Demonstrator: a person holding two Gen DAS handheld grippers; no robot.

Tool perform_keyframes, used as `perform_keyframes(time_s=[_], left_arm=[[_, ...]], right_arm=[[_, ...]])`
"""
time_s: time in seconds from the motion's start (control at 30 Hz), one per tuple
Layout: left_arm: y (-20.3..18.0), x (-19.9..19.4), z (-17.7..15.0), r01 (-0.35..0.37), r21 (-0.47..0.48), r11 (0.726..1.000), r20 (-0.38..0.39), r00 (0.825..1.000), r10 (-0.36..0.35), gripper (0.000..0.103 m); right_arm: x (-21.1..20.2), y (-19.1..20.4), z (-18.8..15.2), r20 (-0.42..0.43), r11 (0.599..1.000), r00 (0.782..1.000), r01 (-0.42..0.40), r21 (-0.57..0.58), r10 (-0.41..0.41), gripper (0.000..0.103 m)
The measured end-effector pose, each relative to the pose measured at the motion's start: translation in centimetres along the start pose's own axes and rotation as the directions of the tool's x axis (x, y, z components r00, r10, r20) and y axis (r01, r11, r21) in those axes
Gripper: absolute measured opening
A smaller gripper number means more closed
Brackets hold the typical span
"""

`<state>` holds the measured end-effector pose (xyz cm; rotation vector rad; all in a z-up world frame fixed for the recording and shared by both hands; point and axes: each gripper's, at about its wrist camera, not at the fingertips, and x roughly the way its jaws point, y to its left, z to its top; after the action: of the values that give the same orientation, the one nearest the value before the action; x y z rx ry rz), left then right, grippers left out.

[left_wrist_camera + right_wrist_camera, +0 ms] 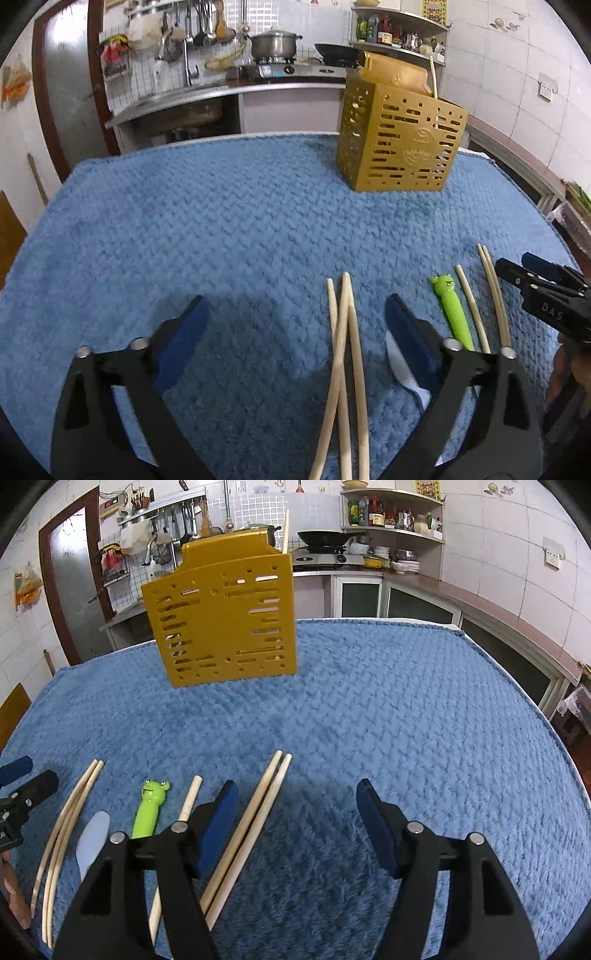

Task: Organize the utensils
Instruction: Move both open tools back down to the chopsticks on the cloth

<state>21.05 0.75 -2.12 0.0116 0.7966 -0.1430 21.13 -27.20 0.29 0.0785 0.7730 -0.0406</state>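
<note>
Both views show the blue towel [184, 221] and gold perforated utensil holder [400, 147]; only the left wrist view shows the holder's front emblem. Left gripper [295, 317] gapes over three chopsticks [345, 350]; right gripper [297, 801] stands wide, empty, beside a chopstick pair [255, 812]

Blue towel [221, 229] bears gold holder [400, 147], chopsticks [347, 350], perhaps a spoon [402, 369].

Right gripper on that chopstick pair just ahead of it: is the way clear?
Probably yes. The right gripper is open, and the chopstick pair lies bare on the blue towel by its left finger; nothing covers it.
</note>
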Motion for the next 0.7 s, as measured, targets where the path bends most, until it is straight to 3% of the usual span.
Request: perform_keyframes(time_s=[0.07, 0.23, 0.47, 0.7], left_arm=[[0.1, 0.2, -0.1, 0.01, -0.003, 1.0, -0.012, 1.0, -0.01, 0.075], [-0.3, 0.6, -0.3, 0.016, 0.008, 1.0, -0.029, 0.999, -0.015, 0.066], [-0.4, 2.0, -0.6, 0.019, 0.016, 1.0, -0.086, 0.996, -0.017, 0.046], [0.3, 2.5, -0.4, 0.039, -0.021, 0.999, -0.107, 0.993, -0.041, 0.043]], right_arm=[[-0.1, -0.2, -0.1, 0.0, 1.0, 1.0, 0.003, 0.009, -0.003, 0.058], [0.8, -0.7, -0.2, -0.047, 0.999, 0.999, -0.013, 0.036, 0.015, 0.047], [1.8, -0.5, -0.1, -0.08, 0.997, 0.996, -0.043, 0.06, 0.048, 0.043], [2.2, -0.1, 0.1, -0.094, 0.998, 0.995, -0.034, 0.054, 0.039, 0.042]])
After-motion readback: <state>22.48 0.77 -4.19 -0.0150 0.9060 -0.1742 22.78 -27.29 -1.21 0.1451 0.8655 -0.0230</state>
